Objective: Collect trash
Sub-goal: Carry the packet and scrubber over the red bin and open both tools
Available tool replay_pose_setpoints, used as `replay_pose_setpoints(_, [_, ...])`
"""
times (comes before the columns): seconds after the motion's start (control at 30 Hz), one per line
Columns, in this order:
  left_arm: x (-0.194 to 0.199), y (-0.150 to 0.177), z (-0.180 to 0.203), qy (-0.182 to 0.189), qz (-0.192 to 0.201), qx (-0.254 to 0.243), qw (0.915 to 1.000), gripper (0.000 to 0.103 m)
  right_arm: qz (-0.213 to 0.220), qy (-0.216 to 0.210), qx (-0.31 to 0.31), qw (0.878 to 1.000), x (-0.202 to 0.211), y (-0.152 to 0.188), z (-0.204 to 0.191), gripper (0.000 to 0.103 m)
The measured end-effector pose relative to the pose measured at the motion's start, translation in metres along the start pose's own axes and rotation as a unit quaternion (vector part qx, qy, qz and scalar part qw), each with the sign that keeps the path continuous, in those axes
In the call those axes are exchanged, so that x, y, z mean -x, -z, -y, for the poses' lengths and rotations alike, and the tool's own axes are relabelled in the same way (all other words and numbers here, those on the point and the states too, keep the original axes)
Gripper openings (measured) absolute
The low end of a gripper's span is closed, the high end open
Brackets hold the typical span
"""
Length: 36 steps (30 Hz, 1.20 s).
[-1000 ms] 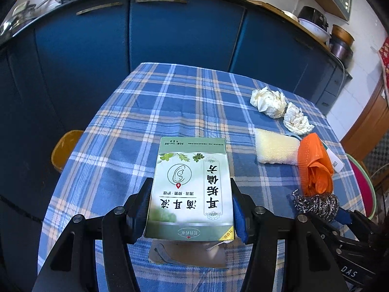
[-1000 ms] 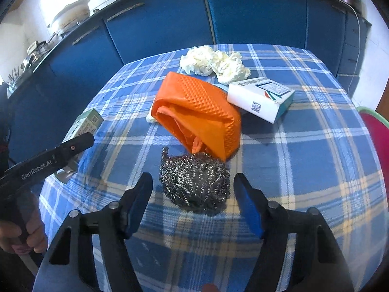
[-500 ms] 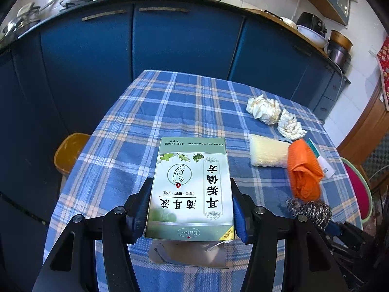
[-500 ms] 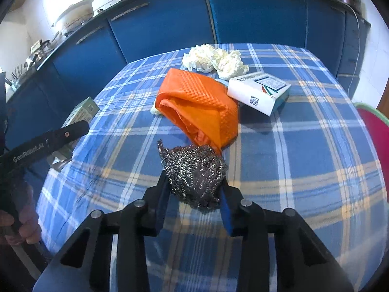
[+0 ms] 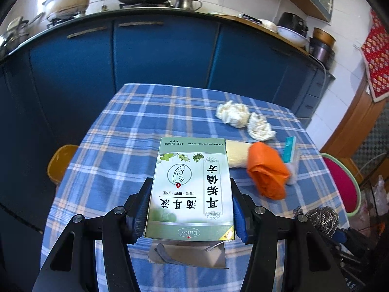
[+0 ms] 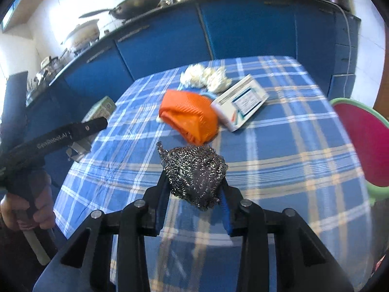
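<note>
Left wrist view: the left gripper [image 5: 190,209] pinches one green and white box [image 5: 190,187] between its two blue pads, which press on the box's long sides. The box lies flat in line with the fingers, its printed face up, its far end reaching out over the desk [image 5: 136,126], which is covered by a blue checked cloth. A torn flap hangs under the box's near end. Beyond and to the right lie two crumpled white paper wads [image 5: 243,119], touching each other. Nearer, just beside the box's far right corner, is one pale yellow sponge [image 5: 237,154], and against it one orange glove [image 5: 267,170], bunched up. One small white and teal box [image 5: 289,150] shows behind the glove. At the lower right edge one steel scourer [image 5: 321,219] is seen, off the desk's edge, with dark gripper parts just below it.

Right wrist view: the right gripper [image 6: 194,192] is closed on the steel scourer [image 6: 194,170], which bulges up and forward from between the pads; the jaws have just closed onto it. The scourer hangs clear above the cloth. Past it on the desk [image 6: 279,146] lie the orange glove [image 6: 189,116], the white and teal box [image 6: 240,102] touching the glove's right side, and the two paper wads [image 6: 206,77] at the far end. At left, a hand [image 6: 29,209] holds the handle of the left gripper, with the green box [image 6: 101,108] at its tip.
</note>
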<state>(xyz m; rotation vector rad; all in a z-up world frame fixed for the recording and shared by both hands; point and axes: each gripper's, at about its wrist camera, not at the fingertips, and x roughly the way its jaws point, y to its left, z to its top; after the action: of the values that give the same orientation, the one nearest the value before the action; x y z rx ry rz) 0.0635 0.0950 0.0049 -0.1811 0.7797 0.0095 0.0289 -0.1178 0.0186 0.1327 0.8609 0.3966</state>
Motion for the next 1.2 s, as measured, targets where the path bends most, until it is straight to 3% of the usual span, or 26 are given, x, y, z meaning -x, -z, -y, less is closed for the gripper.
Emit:
replay_pose_setpoints(0.53, [0.002, -0.012, 0.103, 0.090, -0.004, -0.080, 0.9927, 0.059, 0.076, 0.059, -0.067, 0.993, 0.055, -0.014, 0.073, 0.040])
replay_pose_setpoints(0.83, [-0.016, -0.011, 0.186, 0.145, -0.019, -0.134, 0.9801, 0.059, 0.104, 0.104, -0.101, 0.984, 0.077, -0.023, 0.129, 0.040])
replay_pose_setpoints(1.2, [-0.056, 0.005, 0.290, 0.192, -0.034, -0.194, 0.9613, 0.059, 0.128, 0.207, -0.129, 0.961, 0.090, -0.016, 0.202, 0.040])
